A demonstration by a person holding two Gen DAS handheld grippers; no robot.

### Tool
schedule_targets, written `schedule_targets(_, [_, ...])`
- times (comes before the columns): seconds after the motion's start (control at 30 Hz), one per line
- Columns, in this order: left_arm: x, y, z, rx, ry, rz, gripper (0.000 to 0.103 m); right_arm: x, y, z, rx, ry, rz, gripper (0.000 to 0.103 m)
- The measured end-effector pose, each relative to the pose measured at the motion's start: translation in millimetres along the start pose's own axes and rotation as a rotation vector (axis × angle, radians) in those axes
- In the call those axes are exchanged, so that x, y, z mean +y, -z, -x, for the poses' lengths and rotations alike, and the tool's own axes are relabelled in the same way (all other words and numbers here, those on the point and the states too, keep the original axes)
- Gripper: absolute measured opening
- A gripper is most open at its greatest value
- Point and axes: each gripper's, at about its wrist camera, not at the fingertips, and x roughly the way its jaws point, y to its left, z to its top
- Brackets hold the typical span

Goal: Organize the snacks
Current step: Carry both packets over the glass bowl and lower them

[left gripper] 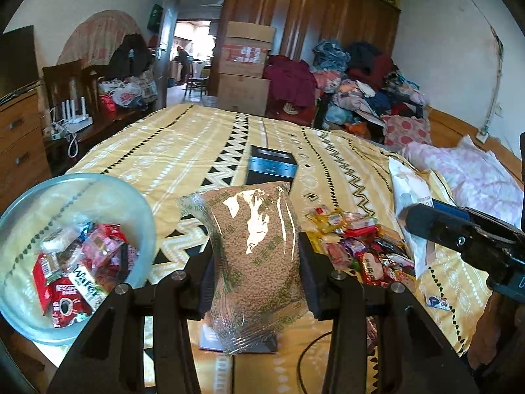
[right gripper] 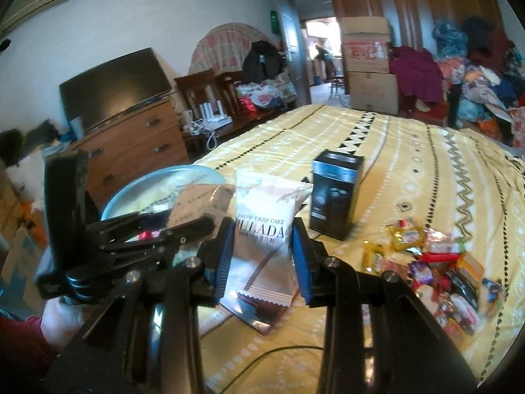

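From the left wrist, the left gripper (left gripper: pixel 259 269) squeezes a clear grain bag (left gripper: pixel 256 249); the bowl (left gripper: pixel 19 210) at nine o'clock holds some snacks; a snack pile (left gripper: pixel 361 246) waits at three o'clock; from the right wrist, the right gripper (right gripper: pixel 262 256) pinches a white cake bag (right gripper: pixel 262 229), so much is left.

Left gripper (left gripper: pixel 256 259): clamped on clear packet of brown grain snack (left gripper: pixel 254 256), held upright.
Glass bowl (left gripper: pixel 19 216): left, holding wrapped snacks.
Loose snack pile (left gripper: pixel 357 246): right, on yellow bedspread (left gripper: pixel 183 144).
Black box (left gripper: pixel 270 167): behind packet.
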Motion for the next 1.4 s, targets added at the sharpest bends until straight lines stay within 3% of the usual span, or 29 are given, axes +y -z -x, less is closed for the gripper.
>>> schedule_targets(0.57, [104,-22,40,-0.048,-0.137,0.125,0.045,67,-36,-62,0.035,-0.178,0.085,0.035])
schedule_targets(0.7, [149,-41,48,-0.059,-0.217,0.143,0.046,82,-59,-88,0.068,-0.227,0.098,0.035])
schedule_targets(0.83, [200,-56,48,-0.037,-0.302,0.174,0.046,97,-81,-121,0.126,-0.260,0.119,0.035])
schedule_targets(1.0, [241,-62,28,0.049,-0.344,0.207,0.046,117,-90,-166,0.233,-0.289,0.119,0.035])
schedule_targets(1.13, [253,-64,14,0.087,-0.351,0.221,0.046,118,-85,-189,0.296,-0.288,0.085,0.035])
schedule_targets(1.4, [251,-69,2,0.101,-0.345,0.209,0.046,132,-84,-204,0.327,-0.282,0.094,0.035])
